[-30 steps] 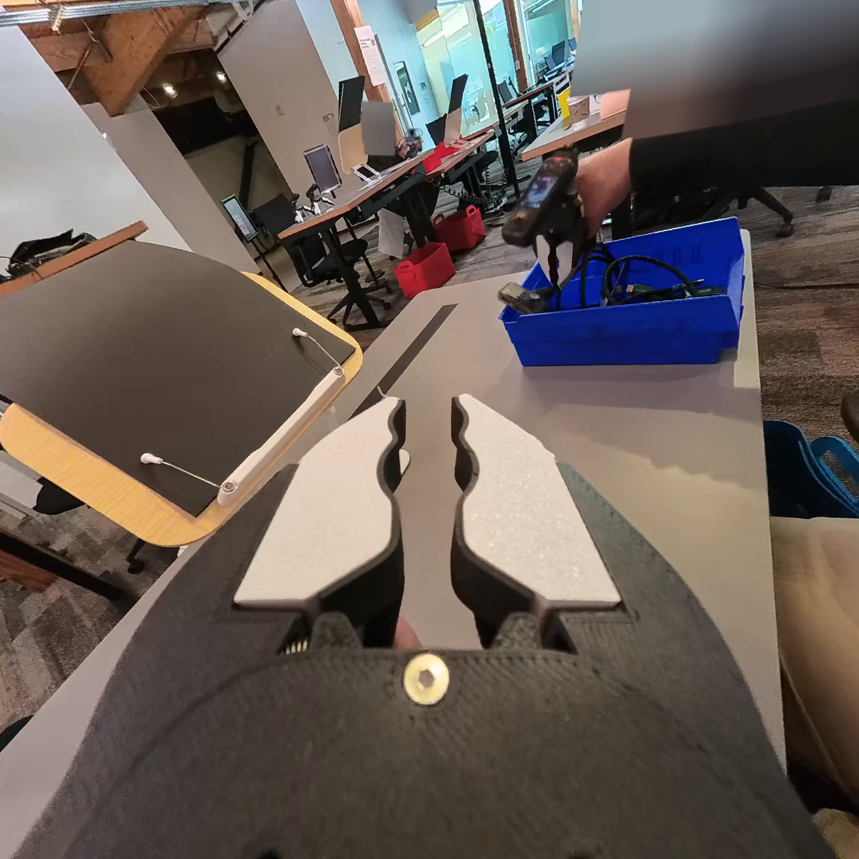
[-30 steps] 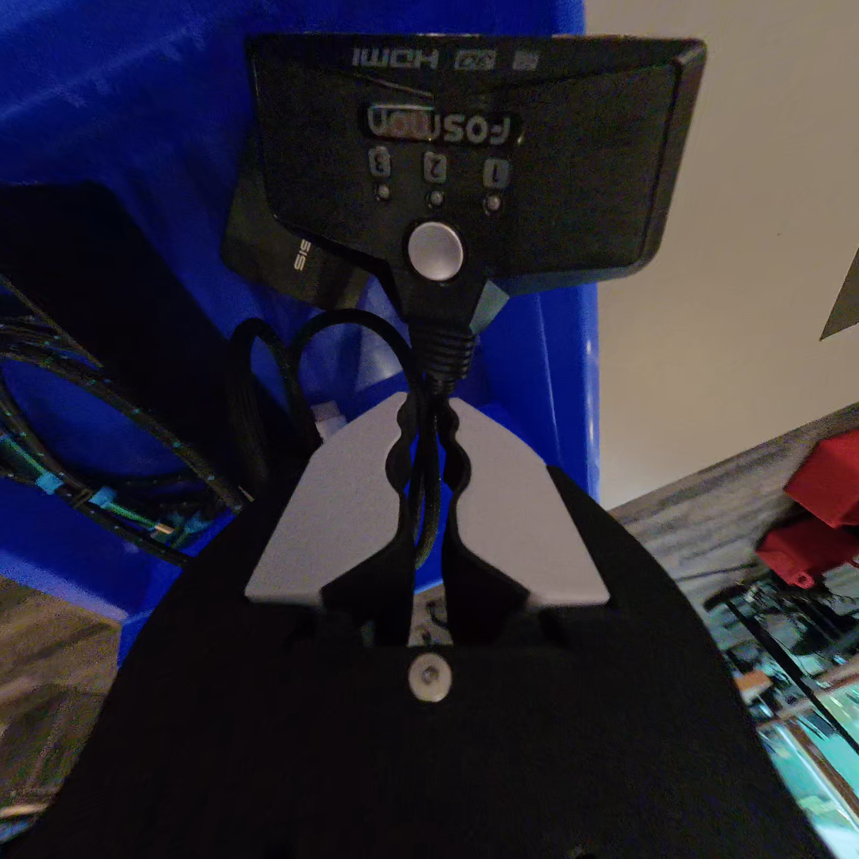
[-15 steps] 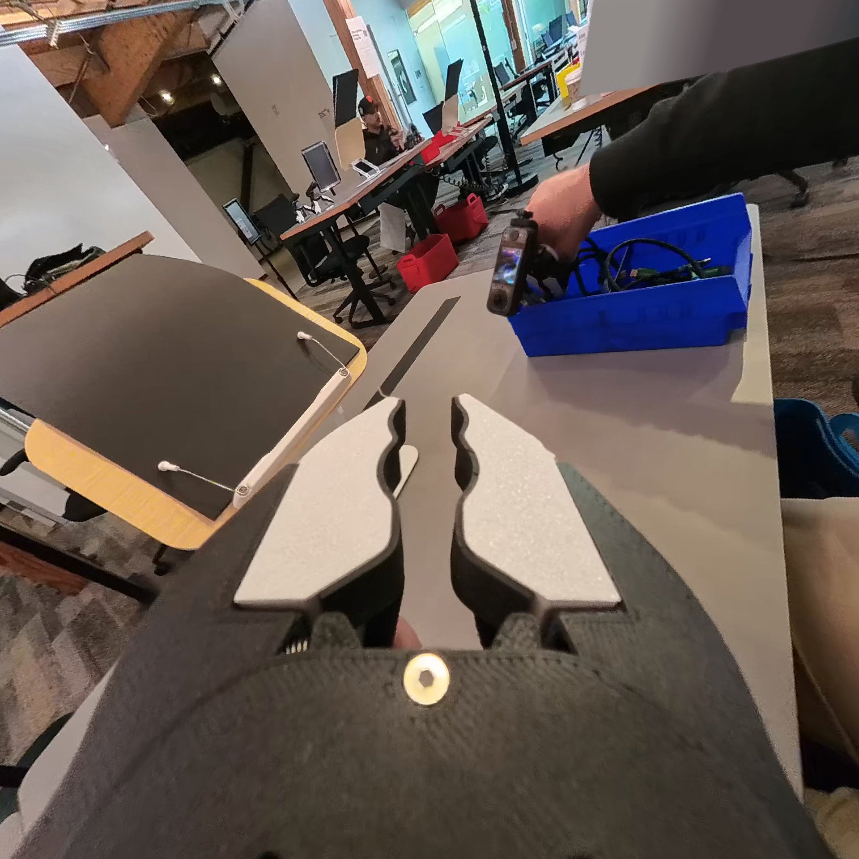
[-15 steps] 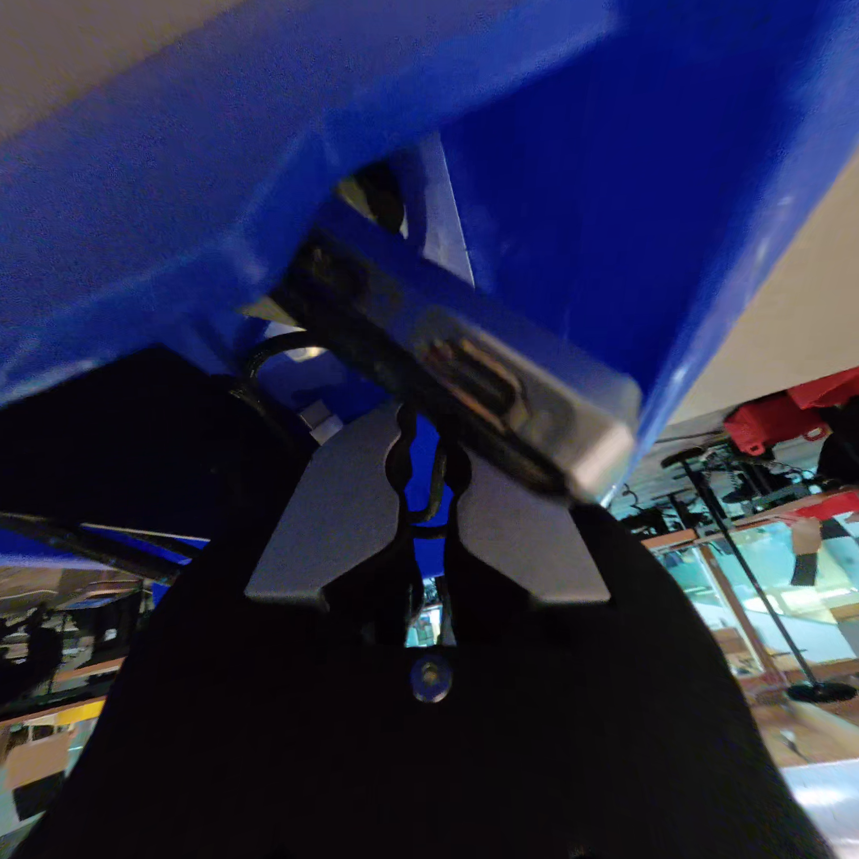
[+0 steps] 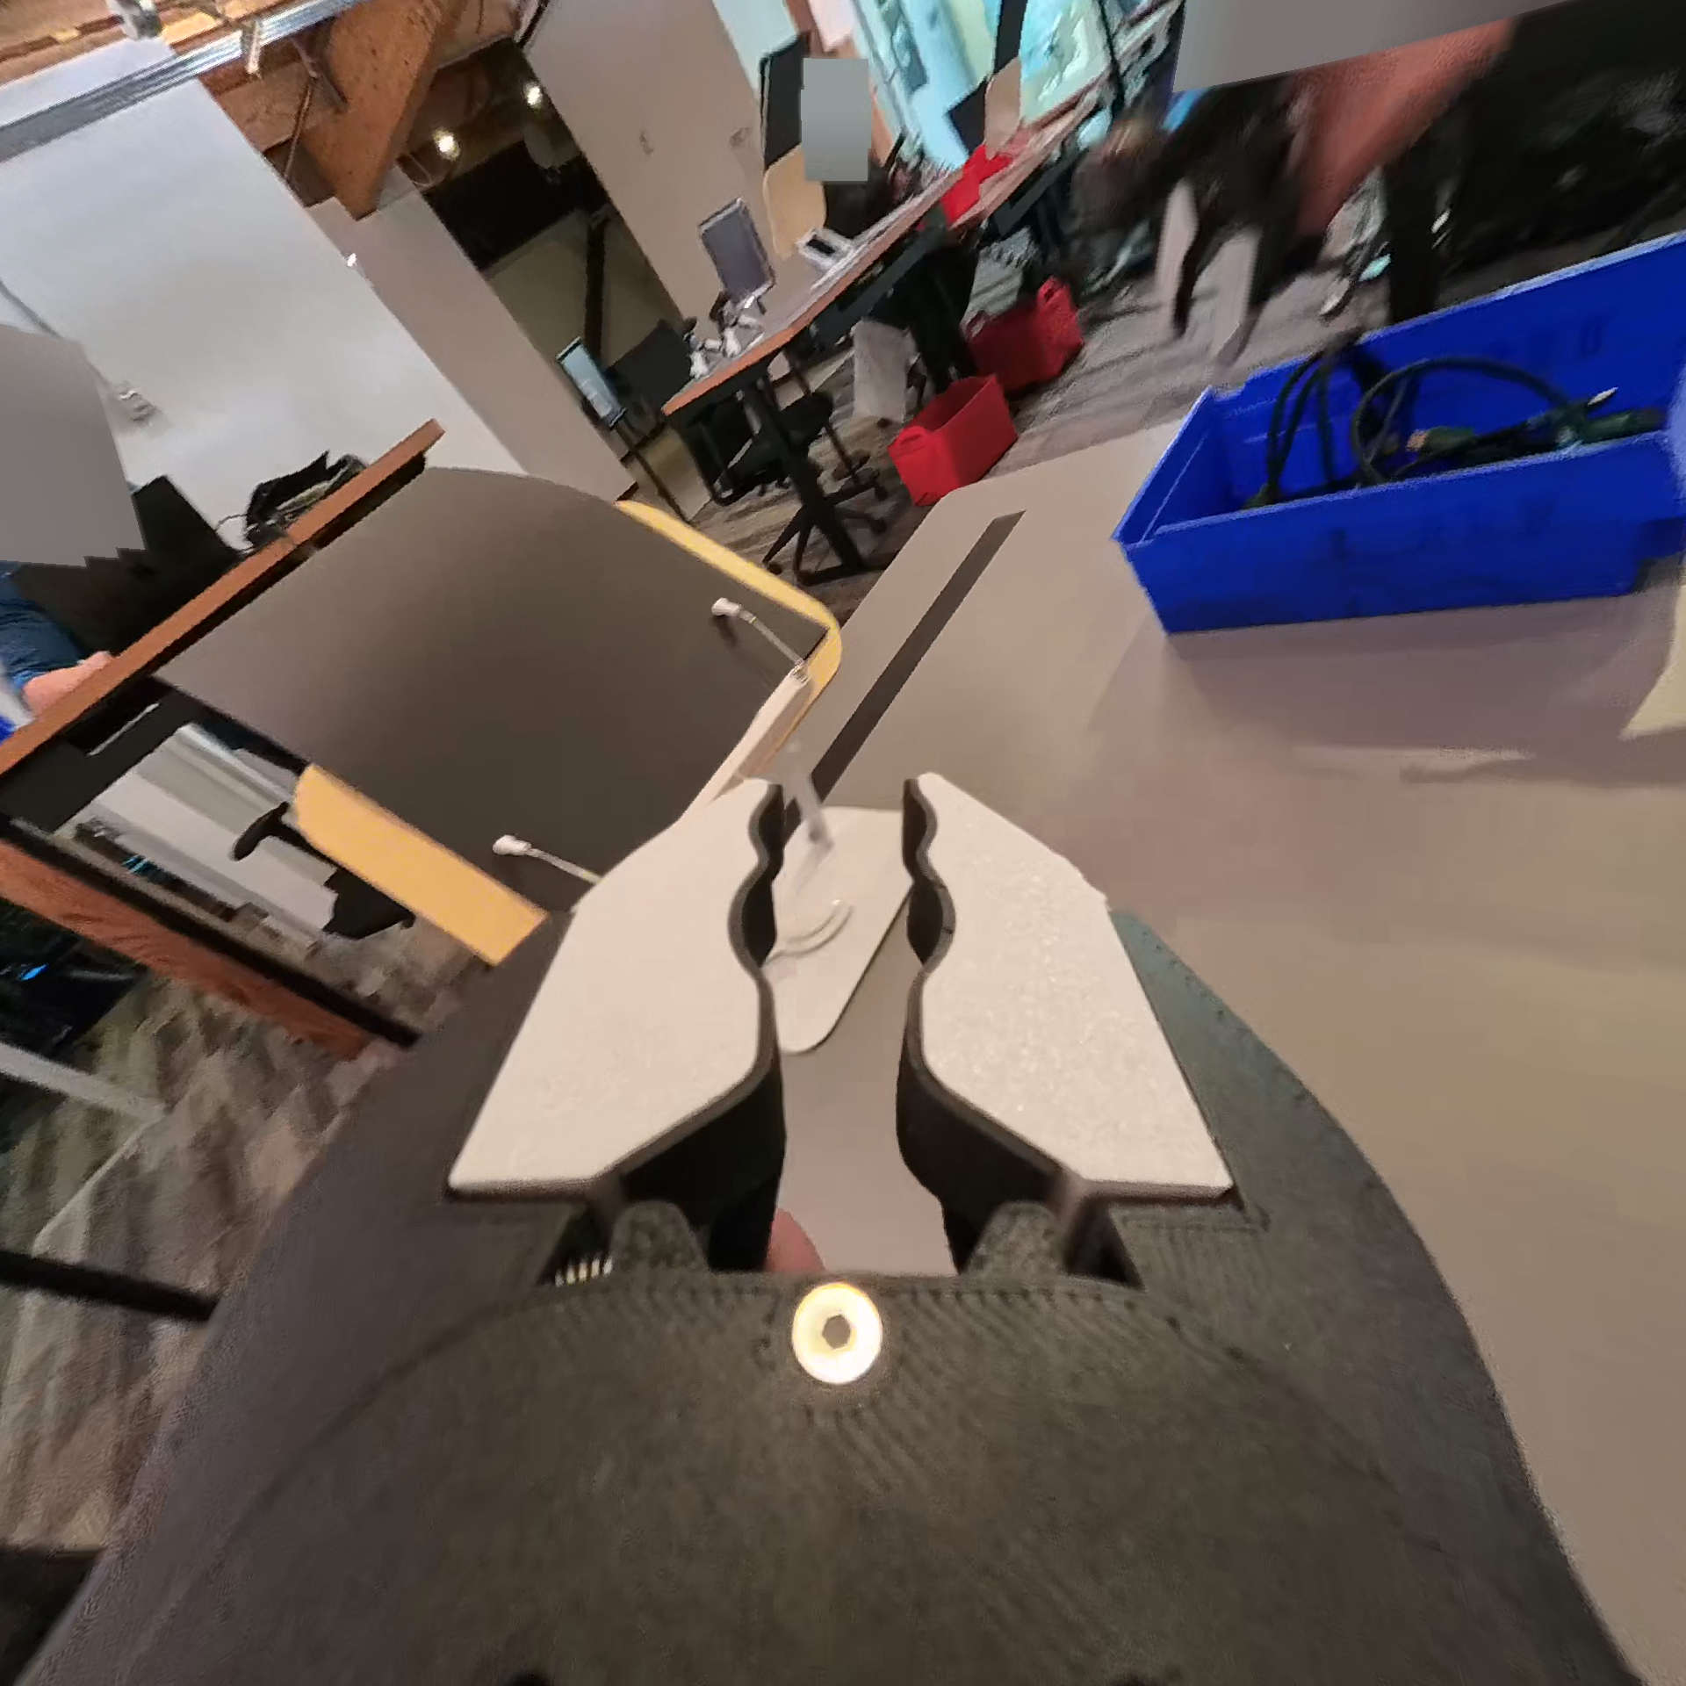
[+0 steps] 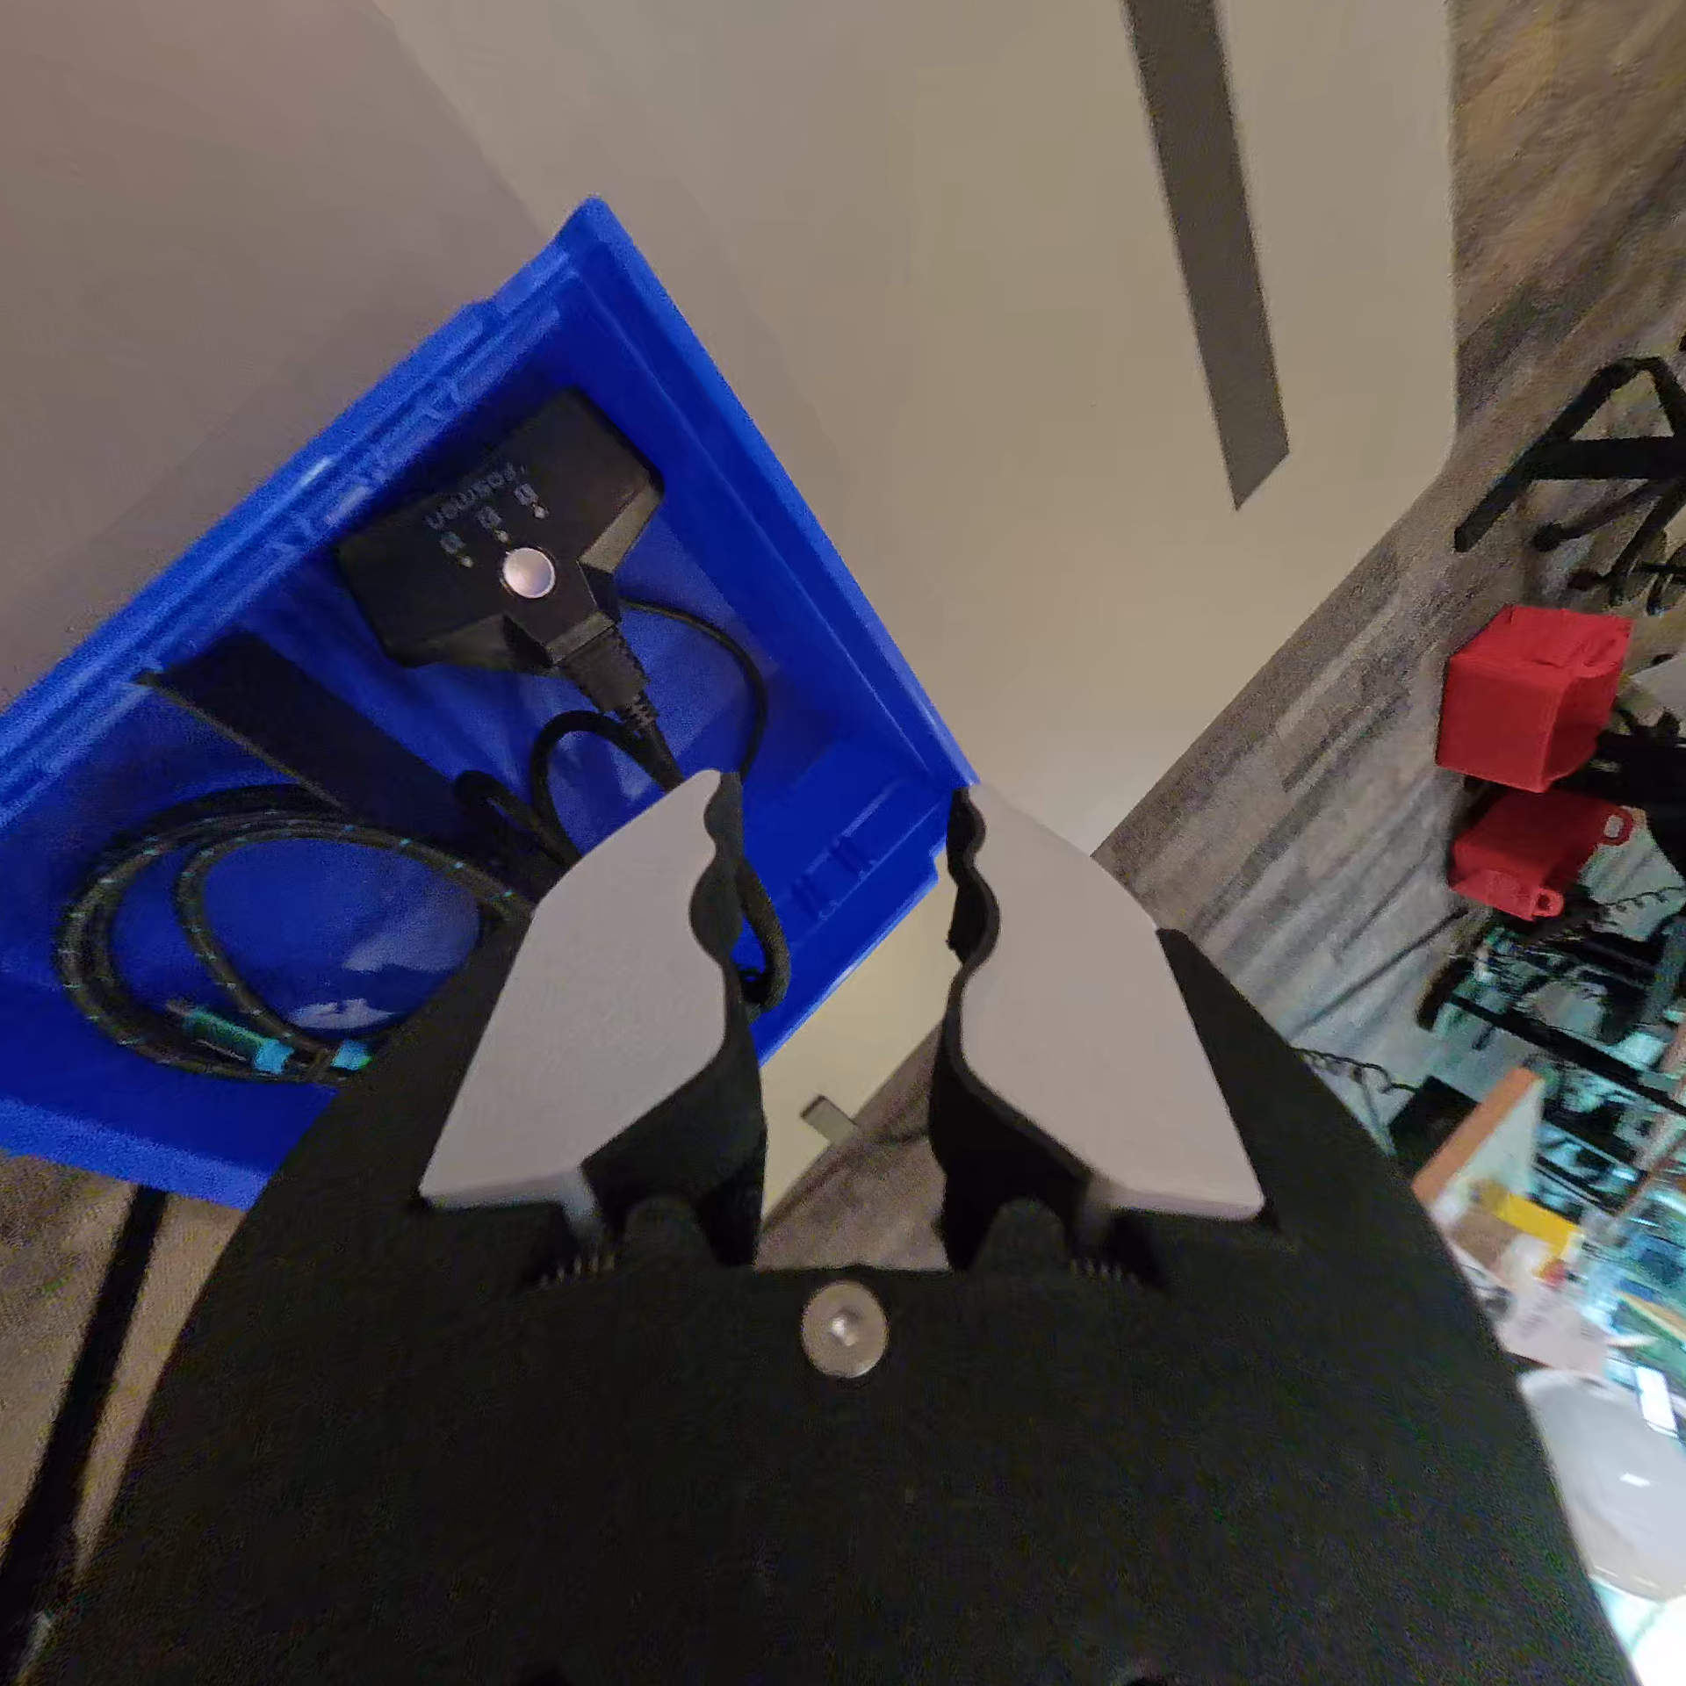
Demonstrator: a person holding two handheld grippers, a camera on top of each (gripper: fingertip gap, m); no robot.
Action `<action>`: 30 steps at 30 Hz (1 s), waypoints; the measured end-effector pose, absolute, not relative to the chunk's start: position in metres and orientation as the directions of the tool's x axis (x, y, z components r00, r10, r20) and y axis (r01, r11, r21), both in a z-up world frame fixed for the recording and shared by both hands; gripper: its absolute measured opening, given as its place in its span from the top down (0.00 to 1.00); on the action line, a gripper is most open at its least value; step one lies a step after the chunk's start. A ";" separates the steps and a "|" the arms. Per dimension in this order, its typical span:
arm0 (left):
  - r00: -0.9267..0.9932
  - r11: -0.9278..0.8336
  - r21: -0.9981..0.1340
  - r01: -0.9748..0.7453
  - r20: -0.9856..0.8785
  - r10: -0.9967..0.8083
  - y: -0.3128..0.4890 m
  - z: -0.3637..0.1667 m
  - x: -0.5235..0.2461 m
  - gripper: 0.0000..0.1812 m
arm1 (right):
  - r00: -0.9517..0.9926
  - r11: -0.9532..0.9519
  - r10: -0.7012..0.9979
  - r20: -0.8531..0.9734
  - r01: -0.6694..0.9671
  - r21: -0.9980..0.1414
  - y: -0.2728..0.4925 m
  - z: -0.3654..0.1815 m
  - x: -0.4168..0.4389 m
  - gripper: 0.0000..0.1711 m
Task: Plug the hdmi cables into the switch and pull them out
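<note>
In the right wrist view the black HDMI switch (image 6: pixel 511 556) lies in the blue bin (image 6: pixel 821 639), its own black cable (image 6: pixel 639 712) running down from it. A braided black cable with teal flecks (image 6: pixel 228 912) lies coiled in the bin's left part. My right gripper (image 6: pixel 839 803) hangs above the bin's corner, open and empty. In the left wrist view my left gripper (image 5: pixel 839 794) is open and empty over the grey table (image 5: pixel 1277 912), above a white stand base (image 5: pixel 839 912). The blue bin (image 5: pixel 1368 556) with its cables stands far right.
A tilted black board with a wooden rim (image 5: pixel 456 657) stands left of the table on a clear post. A dark strip (image 5: pixel 912 639) runs along the table. Red bins (image 6: pixel 1533 693) stand on the carpet beyond the table edge, by office desks. Some 55 cm of space lies between my two pairs of fingers.
My right gripper let go of the switch's cable, opened and drew back above the bin; the switch now lies in the bin. My left gripper opened a little wider and swung left.
</note>
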State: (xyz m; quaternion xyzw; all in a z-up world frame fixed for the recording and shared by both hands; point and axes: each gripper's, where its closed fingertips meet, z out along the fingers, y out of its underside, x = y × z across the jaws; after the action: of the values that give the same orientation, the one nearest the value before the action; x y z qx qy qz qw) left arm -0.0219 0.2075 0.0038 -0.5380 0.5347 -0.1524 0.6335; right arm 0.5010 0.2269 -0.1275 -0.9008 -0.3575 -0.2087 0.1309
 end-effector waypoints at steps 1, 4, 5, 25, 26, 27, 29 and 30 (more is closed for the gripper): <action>0.392 0.372 -0.831 -0.414 -0.531 -0.751 0.211 0.004 -0.028 0.86 | 0.683 -0.718 0.559 0.471 0.682 -0.136 0.220 -0.119 0.502 0.74; 0.444 0.325 -0.813 -0.483 -0.547 -0.709 0.225 0.004 -0.053 0.83 | 0.741 -0.758 0.463 0.486 0.615 -0.215 0.189 -0.105 0.520 0.74; 0.466 0.297 -0.818 -0.493 -0.536 -0.704 0.229 0.003 -0.063 0.82 | 0.767 -0.773 0.431 0.476 0.586 -0.244 0.178 -0.105 0.528 0.73; 0.841 -0.563 -0.634 -0.531 -0.316 -0.439 0.233 -0.194 -0.329 0.57 | 0.981 -0.925 0.178 -0.081 0.138 -0.353 0.030 -0.234 0.555 0.66; 0.859 -0.593 -0.631 -0.500 -0.273 -0.434 0.231 -0.203 -0.335 0.57 | 0.979 -0.923 0.181 -0.095 0.135 -0.360 0.031 -0.237 0.552 0.70; 0.876 -0.618 -0.638 -0.460 -0.213 -0.432 0.230 -0.211 -0.338 0.58 | 0.979 -0.920 0.180 -0.097 0.133 -0.368 0.032 -0.239 0.552 0.71; 0.882 -0.637 -0.652 -0.412 -0.109 -0.459 0.226 -0.225 -0.333 0.65 | 0.981 -0.918 0.173 -0.086 0.129 -0.376 0.033 -0.243 0.554 0.81; 0.881 -0.649 -0.644 -0.406 -0.087 -0.465 0.225 -0.233 -0.332 0.68 | 0.983 -0.916 0.166 -0.082 0.123 -0.381 0.034 -0.245 0.555 0.85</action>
State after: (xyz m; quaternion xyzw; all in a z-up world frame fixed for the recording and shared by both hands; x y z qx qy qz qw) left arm -0.3323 0.2246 -0.2333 -0.9069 0.2399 -0.0430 0.3436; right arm 0.5547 0.0340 -0.2445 -0.9772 -0.0740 0.0565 0.1907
